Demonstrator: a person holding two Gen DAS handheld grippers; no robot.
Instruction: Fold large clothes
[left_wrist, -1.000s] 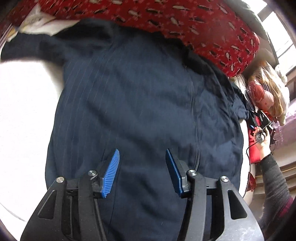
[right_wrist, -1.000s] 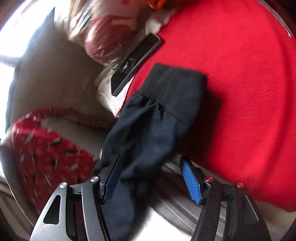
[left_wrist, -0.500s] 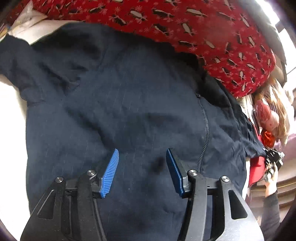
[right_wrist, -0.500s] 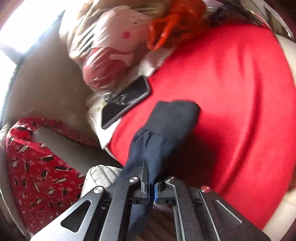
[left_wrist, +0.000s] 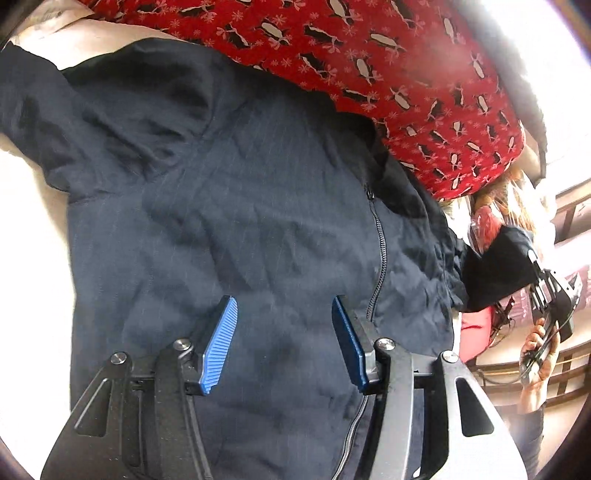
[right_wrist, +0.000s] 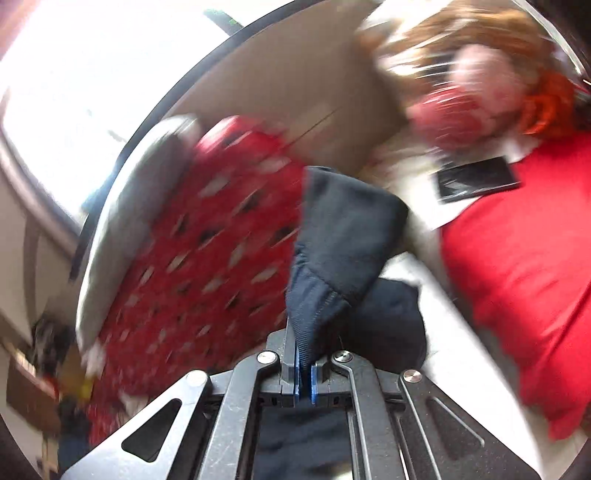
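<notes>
A dark navy zip jacket (left_wrist: 240, 221) lies spread on a white bed, its zipper (left_wrist: 380, 258) running down the right of the middle. My left gripper (left_wrist: 282, 328) is open and empty, hovering just above the jacket's front. My right gripper (right_wrist: 303, 373) is shut on the jacket's sleeve cuff (right_wrist: 343, 240) and holds it lifted. In the left wrist view the right gripper (left_wrist: 546, 295) shows at the far right with the raised sleeve (left_wrist: 495, 266).
A red penguin-print pillow (left_wrist: 388, 66) lies along the jacket's far edge. A red cushion (right_wrist: 524, 258), a black phone (right_wrist: 476, 179) and a bagged doll (right_wrist: 480, 92) lie to the right. A bright window (right_wrist: 74, 92) is behind.
My right gripper closed on the sleeve cuff and lifted it, swinging left toward the pillow. My left gripper moved closer over the jacket, staying open.
</notes>
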